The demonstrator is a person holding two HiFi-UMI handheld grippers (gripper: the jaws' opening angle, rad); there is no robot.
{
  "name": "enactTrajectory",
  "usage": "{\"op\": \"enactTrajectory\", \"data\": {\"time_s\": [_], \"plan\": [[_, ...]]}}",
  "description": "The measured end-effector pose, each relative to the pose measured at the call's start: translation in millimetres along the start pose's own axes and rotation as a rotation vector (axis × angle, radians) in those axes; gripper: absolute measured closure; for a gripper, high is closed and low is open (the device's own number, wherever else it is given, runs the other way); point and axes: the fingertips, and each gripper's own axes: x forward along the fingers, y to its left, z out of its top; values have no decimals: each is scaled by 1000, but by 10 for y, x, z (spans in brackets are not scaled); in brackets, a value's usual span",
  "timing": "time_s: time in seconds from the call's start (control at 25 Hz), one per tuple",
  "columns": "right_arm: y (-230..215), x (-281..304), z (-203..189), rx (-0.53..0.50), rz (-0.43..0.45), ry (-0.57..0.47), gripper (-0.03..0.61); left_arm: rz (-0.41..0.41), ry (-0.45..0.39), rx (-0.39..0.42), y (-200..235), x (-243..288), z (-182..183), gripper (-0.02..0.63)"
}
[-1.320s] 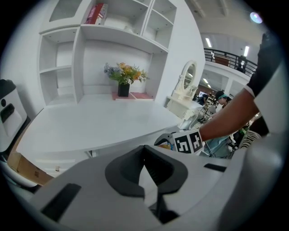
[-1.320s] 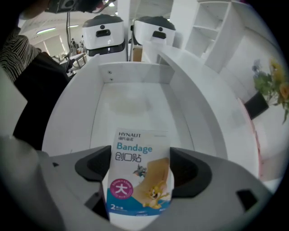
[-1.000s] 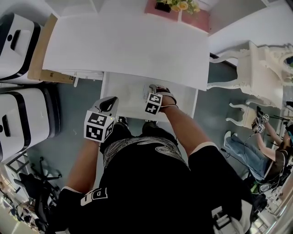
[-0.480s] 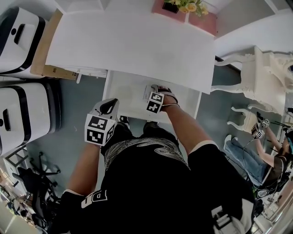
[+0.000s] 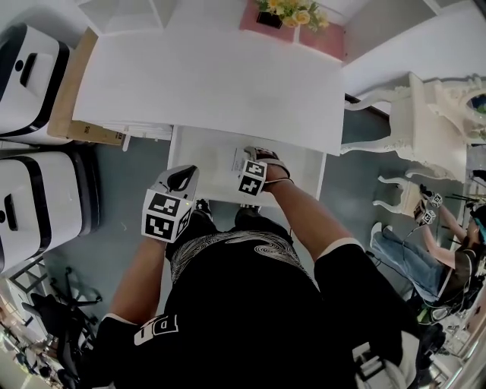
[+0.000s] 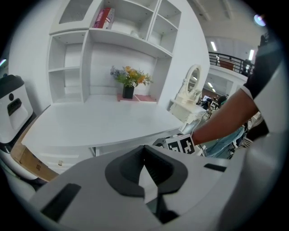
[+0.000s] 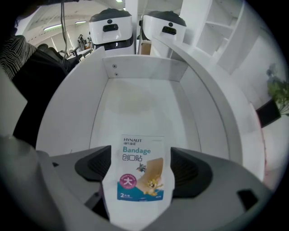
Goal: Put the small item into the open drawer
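The small item is a flat bandage packet (image 7: pixel 141 169) with blue print. It stands face-up between the jaws of my right gripper (image 7: pixel 141 164), its side edges against the two dark pads (image 7: pixel 95 164), which stay a packet's width apart. That right gripper (image 5: pixel 254 154) hovers over the open white drawer (image 5: pixel 176 163), whose bare floor (image 7: pixel 135 108) lies just ahead of the packet. My left gripper (image 5: pixel 181 175) hangs at the drawer's front left corner, outside it. Its pads (image 6: pixel 144 155) meet with nothing between them.
The white desk top (image 5: pixel 205 76) overhangs the drawer's back, with a flower pot (image 5: pixel 292 9) at its far edge. Two white machines (image 5: pixel 34 197) and a cardboard sheet (image 5: pixel 68 91) stand left. An ornate white table (image 5: pixel 440 99) and another person (image 5: pixel 433 251) are right.
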Motion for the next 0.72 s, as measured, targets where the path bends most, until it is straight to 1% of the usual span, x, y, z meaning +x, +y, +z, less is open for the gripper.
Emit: {"op": "enactTrajectory", "data": {"time_s": [0.2,0.36,0.56,0.72], "plan": [[-40,-386,100,79,-43,-85,173,-33,-21,40,-66,14,169,600],[-80,-795,184,191,-82,-179,173,-49,-55,54,-93,12,316,600],[-209,-1412,297,408,-161,-344,173,-70,-98,71,-150,-57,516,600],[-348,-1880,320,625,-215,-492,175,-111,-140,78,-248,-141,692,600]]}}
